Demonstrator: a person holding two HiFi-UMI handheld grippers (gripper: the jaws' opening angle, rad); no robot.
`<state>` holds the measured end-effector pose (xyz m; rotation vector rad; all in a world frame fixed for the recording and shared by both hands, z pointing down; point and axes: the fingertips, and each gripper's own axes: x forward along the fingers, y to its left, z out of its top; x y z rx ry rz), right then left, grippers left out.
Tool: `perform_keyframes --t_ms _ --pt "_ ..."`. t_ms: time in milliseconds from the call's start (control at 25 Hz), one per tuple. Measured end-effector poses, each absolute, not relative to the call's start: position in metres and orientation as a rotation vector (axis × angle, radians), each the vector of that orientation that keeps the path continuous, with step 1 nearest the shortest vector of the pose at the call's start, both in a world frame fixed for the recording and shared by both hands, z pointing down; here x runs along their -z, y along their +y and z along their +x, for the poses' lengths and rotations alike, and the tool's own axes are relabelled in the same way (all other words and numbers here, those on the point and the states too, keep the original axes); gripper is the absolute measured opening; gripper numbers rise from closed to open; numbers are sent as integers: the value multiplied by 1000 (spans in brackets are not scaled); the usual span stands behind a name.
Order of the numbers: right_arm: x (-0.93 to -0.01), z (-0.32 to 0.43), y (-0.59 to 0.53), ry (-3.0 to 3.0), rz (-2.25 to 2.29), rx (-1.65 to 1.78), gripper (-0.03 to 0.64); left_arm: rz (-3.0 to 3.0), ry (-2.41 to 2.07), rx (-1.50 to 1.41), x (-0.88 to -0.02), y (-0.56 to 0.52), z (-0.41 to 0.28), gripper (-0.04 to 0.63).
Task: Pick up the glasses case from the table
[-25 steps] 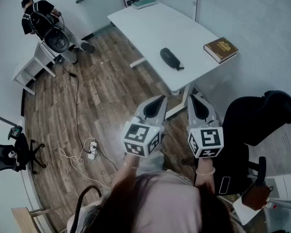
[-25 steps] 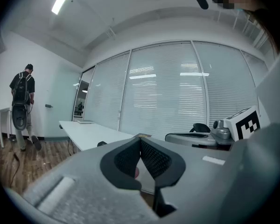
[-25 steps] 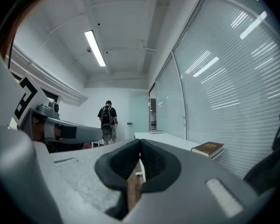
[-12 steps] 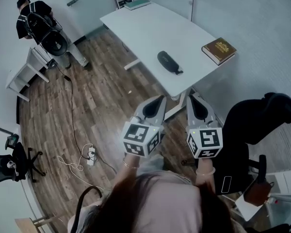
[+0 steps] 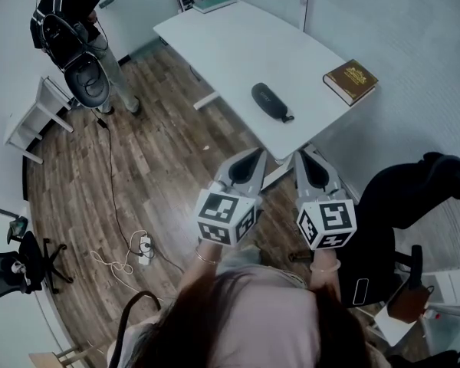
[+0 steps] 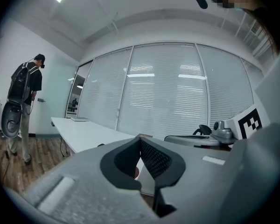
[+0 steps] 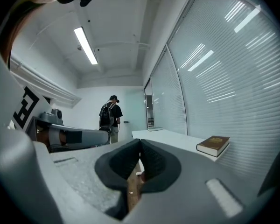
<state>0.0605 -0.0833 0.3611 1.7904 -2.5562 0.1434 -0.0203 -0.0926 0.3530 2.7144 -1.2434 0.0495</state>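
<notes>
Overhead, head view: glasses case [image 5: 272,102] on counter [image 5: 230,44], book [image 5: 349,80] near.
Left tongs [image 6: 139,139]: together, empty.
Right tongs [image 7: 140,144]: together, empty; their view shows book, not case.

You have nothing legible here. The brown book [image 5: 349,80] on the white table [image 5: 238,44] has gold cover print, too small to read. The cubes on your left gripper [image 5: 254,156] and right gripper [image 5: 305,156] show only square black-and-white markers.
</notes>
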Motion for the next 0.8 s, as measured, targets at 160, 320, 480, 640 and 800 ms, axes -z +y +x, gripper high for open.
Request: perform_keyframes --t_ms 160,320,480,640,800 --pt "-360 49 -99 -2549 1770 -116 3 2738 -1218 -44 -349 -110 -26 9" --pt "-358 40 -118 -2526 1785 -93 3 2757 -1189 -39 -346 -125 -32 9" --pt "-359 36 -135 -2490 1819 -65 3 2759 -1164 -32 -349 -142 -39 9" --pt "-360 33 -148 -2462 1842 -28 3 2753 -1147 -25 -353 -157 -44 9" --pt "-365 32 -160 -2436 1845 -26 3 2754 -1129 -30 -356 -170 -45 9"
